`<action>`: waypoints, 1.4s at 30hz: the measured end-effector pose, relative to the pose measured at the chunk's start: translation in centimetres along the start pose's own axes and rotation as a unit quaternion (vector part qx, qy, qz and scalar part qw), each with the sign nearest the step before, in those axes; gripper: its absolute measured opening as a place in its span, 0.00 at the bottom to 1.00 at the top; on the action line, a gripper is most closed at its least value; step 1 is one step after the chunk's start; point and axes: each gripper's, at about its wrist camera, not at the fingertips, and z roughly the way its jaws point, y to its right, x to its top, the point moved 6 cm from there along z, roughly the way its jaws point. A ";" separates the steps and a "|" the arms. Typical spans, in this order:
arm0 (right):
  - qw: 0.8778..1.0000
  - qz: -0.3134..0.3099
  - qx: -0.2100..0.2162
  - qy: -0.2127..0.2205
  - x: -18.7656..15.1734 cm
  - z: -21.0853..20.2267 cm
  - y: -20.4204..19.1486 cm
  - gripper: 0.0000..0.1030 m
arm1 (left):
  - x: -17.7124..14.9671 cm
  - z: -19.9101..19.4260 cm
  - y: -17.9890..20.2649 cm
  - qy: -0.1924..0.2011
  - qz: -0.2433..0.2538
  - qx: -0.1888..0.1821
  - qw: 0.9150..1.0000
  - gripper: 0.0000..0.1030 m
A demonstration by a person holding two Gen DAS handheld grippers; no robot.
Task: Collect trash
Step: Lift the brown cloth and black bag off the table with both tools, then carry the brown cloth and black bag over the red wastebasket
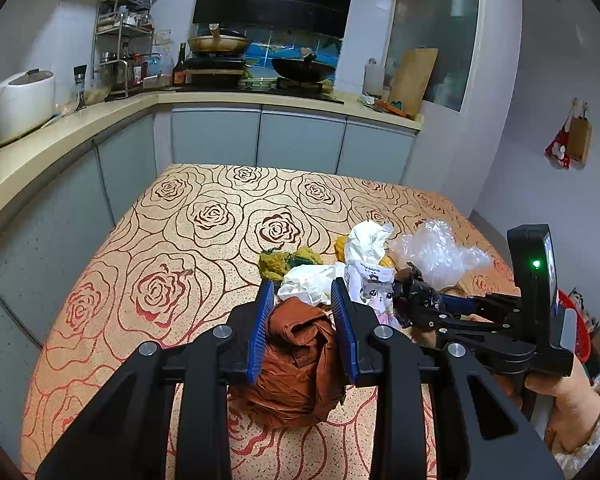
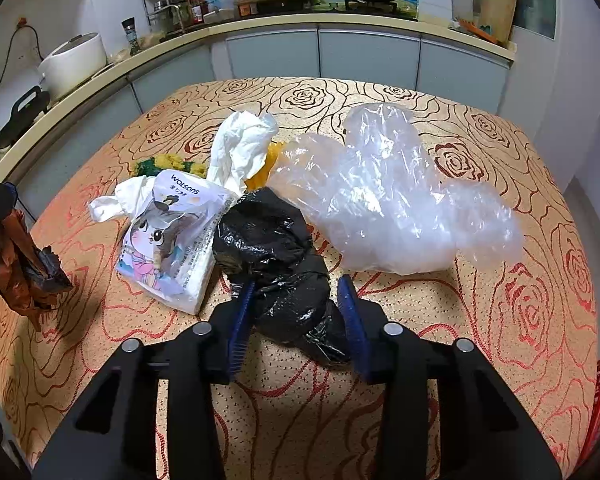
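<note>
Our left gripper (image 1: 304, 320) pinches the crumpled brown bag (image 1: 296, 364); our right gripper (image 2: 298, 320) clamps the black plastic bag (image 2: 276, 256).

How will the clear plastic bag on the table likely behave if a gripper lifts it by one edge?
The clear bag looks thin and crumpled, so it will probably hang limp and feel very light. Its glossy film may slip between the pads unless they pinch a bunched fold. It lies against the black bag, which it might nudge as it drags off the table.

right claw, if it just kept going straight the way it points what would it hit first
The black plastic bag: it already lies between the right claw's fingers on the table. Past it, likely the clear plastic bag, though depth is unclear.
</note>
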 end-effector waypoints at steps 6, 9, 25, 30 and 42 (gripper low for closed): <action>1.000 0.010 0.018 0.010 -0.8 -1.9 -0.5 0.33 | 0.1 -0.3 0.5 0.002 0.007 0.004 1.000 0.28; 0.999 0.025 0.025 0.027 -1.1 -4.0 -0.4 0.33 | 0.2 -0.5 0.7 0.005 0.009 0.005 1.000 0.28; 0.991 0.069 -0.003 0.113 -1.1 -12.7 1.6 0.33 | 1.0 -2.8 3.5 0.033 0.033 0.004 0.999 0.28; 0.988 0.080 -0.013 0.134 -1.1 -14.8 2.5 0.33 | 1.3 -3.5 4.7 0.040 0.041 0.001 0.998 0.28; 0.979 0.103 -0.032 0.172 -1.5 -18.9 5.0 0.33 | 2.3 -4.5 7.8 0.055 0.061 -0.015 0.997 0.28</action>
